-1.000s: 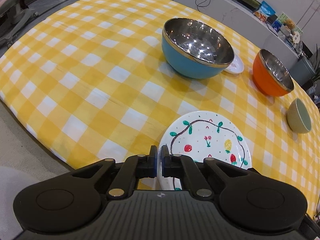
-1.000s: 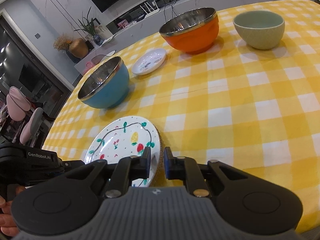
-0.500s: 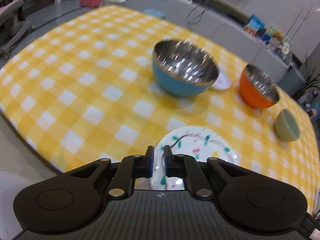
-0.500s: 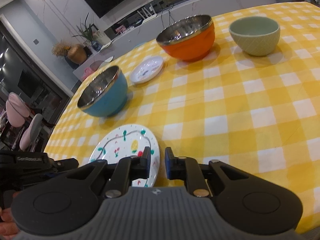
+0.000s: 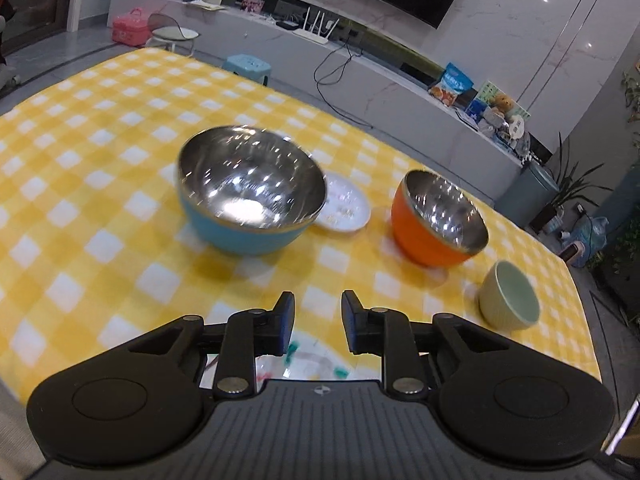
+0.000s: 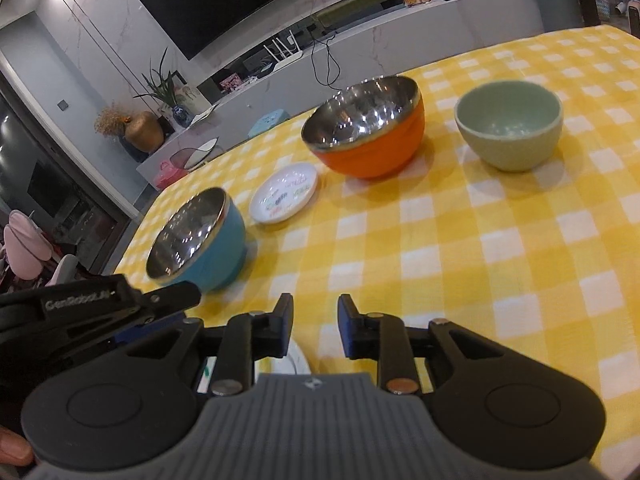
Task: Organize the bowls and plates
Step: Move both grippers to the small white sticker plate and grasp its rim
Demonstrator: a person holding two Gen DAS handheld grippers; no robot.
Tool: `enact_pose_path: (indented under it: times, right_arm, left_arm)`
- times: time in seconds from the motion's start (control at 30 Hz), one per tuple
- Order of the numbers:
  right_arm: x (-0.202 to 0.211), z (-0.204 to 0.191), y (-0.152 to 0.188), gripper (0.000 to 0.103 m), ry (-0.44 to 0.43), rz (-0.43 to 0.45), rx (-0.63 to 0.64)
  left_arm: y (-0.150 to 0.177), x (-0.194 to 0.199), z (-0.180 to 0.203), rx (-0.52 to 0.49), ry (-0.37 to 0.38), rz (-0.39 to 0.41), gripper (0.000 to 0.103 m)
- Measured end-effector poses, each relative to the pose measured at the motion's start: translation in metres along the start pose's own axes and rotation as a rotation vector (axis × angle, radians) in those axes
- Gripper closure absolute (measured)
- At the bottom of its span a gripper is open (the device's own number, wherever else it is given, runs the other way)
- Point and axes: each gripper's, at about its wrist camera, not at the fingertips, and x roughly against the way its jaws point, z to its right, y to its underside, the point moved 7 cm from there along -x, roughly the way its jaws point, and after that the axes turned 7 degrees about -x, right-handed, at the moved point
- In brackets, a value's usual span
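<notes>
1. On the table (image 5: 80, 184), under a yellow-checked cloth, stand three bowls and two plates, all upright and apart, except that the small plate (image 5: 346, 208) is partly hidden behind the blue bowl (image 5: 248, 196) in the left view.
2. Painted plate (image 5: 304, 360): white, with green and red marks, lying flat at the near edge just under both grippers. Judged stiff, breakable and slick; its thin rim is the only hold.
3. Blue bowl and orange bowl (image 6: 368, 132): coloured outside, mirror-bright metal inside, thin gold-toned rim. Judged light, rigid and slippery; pinch one wall at the rim.
4. Green bowl (image 6: 510, 124): matt, thick-walled, probably ceramic, so heavier and chippable; take it by the rim too.
5. Small plate: white, with faint coloured print, between the blue and orange bowls.
6. Left gripper (image 5: 316, 328): jaws have just been opening, now spread with nothing between them.
7. Right gripper (image 6: 314, 330): likewise just opening, spread, holding nothing, beside the left gripper.
</notes>
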Motion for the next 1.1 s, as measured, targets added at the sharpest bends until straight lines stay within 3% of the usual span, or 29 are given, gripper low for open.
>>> enact_pose_path:
  times: [0.37, 0.6, 0.77, 1.1]
  right_arm:
    - [-0.048, -0.010, -0.048, 0.079, 0.053, 0.014, 0.046]
    - [-0.084, -0.004, -0.064, 0.079, 0.050, -0.012, -0.011]
    - [-0.107, -0.011, -0.068, 0.079, 0.044, -0.027, -0.013]
    - [-0.150, -0.022, -0.080, 0.079, 0.093, -0.045, -0.056]
  left_arm:
    - [-0.021, -0.059, 0.003, 0.106, 0.007, -0.025, 0.074]
    - [-0.025, -0.086, -0.009, 0.166, -0.007, -0.017, 0.074]
    - [-0.023, -0.090, -0.022, 0.190, -0.063, 0.001, 0.076]
    - [-0.021, -0.092, -0.033, 0.220, -0.093, -0.011, 0.076]
